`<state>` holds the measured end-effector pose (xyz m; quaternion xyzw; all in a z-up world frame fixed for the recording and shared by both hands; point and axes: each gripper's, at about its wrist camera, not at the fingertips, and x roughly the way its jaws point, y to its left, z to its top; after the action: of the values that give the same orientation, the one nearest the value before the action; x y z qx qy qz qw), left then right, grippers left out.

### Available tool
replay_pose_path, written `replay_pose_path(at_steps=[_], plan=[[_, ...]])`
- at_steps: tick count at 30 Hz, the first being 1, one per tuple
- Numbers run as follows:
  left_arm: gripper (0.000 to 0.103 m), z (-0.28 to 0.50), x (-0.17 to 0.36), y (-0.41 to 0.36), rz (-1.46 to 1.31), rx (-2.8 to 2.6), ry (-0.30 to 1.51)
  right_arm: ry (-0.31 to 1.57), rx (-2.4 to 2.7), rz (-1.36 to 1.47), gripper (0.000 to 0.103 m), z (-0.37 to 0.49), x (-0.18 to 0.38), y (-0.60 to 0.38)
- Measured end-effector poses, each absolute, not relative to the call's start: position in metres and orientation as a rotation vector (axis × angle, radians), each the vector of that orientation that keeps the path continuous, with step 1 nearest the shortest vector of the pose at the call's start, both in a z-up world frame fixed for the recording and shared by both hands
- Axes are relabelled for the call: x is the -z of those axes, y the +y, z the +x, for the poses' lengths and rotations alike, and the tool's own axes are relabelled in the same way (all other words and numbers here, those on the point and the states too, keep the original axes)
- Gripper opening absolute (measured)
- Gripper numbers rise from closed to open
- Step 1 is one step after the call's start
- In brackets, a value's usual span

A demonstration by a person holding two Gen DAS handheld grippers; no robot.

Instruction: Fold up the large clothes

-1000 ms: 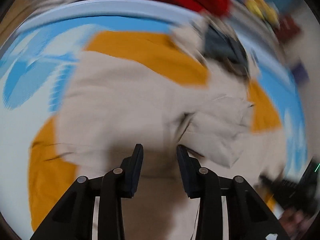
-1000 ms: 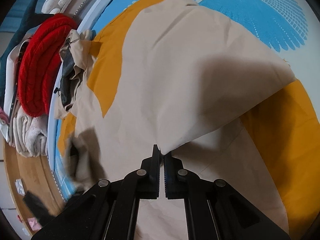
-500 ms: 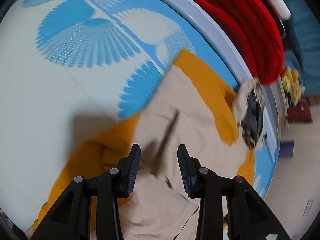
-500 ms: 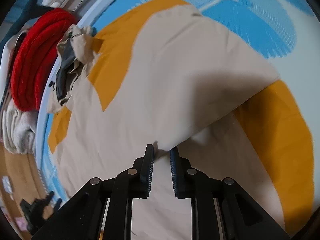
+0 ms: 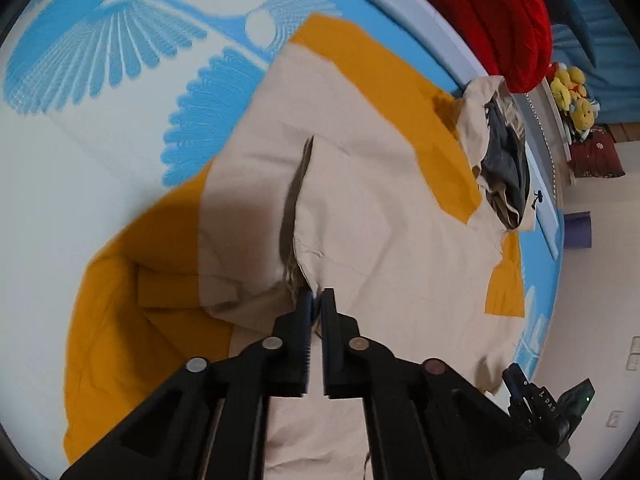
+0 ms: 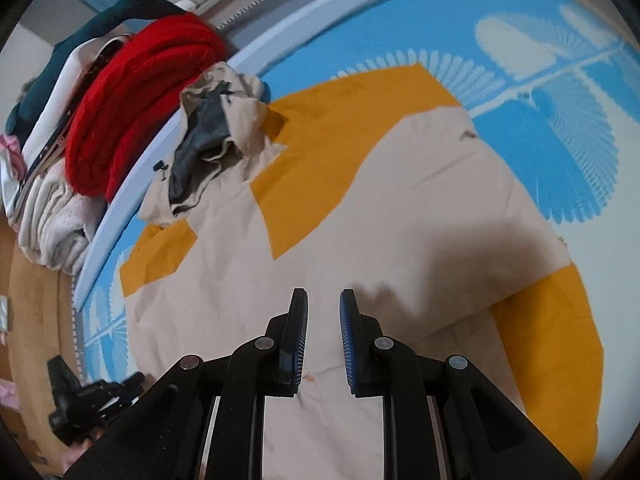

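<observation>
Clothes pile (image 6: 132, 120) crowding mat's (image 6: 552, 92) edge

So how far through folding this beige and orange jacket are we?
Done: one side of the jacket lies folded over its body on the blue mat, and the right tongs are open above it. In hand: the left tongs are shut on the front edge. Left: the orange sleeve is bunched, and the hood is crumpled and unfolded.

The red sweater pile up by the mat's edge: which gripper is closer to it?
Hard to call. The left gripper, shut on the beige and orange jacket, and the open right gripper both sit far below the red sweater.
</observation>
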<state>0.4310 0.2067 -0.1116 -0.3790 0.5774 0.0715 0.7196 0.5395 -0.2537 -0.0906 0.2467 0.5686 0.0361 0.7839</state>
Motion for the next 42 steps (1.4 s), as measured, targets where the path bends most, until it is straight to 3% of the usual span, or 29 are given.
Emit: replay_pose_path(at_steps=[4,9,14,19,25,29,42], plan=[[0.0,0.43,0.076,0.214,-0.72,-0.243,1.136,1.28,-0.026,0.594,0.018,0.542,0.113,-0.272],[0.002,0.434,0.092,0.214,-0.631,-0.367,1.245,1.416,0.068,0.642,0.018,0.54,0.152,-0.29],[0.011,0.443,0.07,0.193,-0.533,-0.291,1.158,1.378,0.098,0.591,0.018,0.537,0.137,-0.291],[0.017,0.453,0.116,0.173,-0.494,-0.247,1.335,1.25,0.016,0.443,0.018,0.546,0.109,-0.272],[0.018,0.453,0.116,0.155,-0.35,-0.277,1.347,1.447,0.055,0.489,0.02,0.548,0.153,-0.279],[0.023,0.454,0.096,0.138,-0.268,-0.272,1.286,1.345,0.032,0.398,0.02,0.552,0.121,-0.27],[0.023,0.438,0.065,0.108,-0.177,-0.237,1.216,0.971,-0.103,0.075,0.02,0.528,0.007,-0.225]])
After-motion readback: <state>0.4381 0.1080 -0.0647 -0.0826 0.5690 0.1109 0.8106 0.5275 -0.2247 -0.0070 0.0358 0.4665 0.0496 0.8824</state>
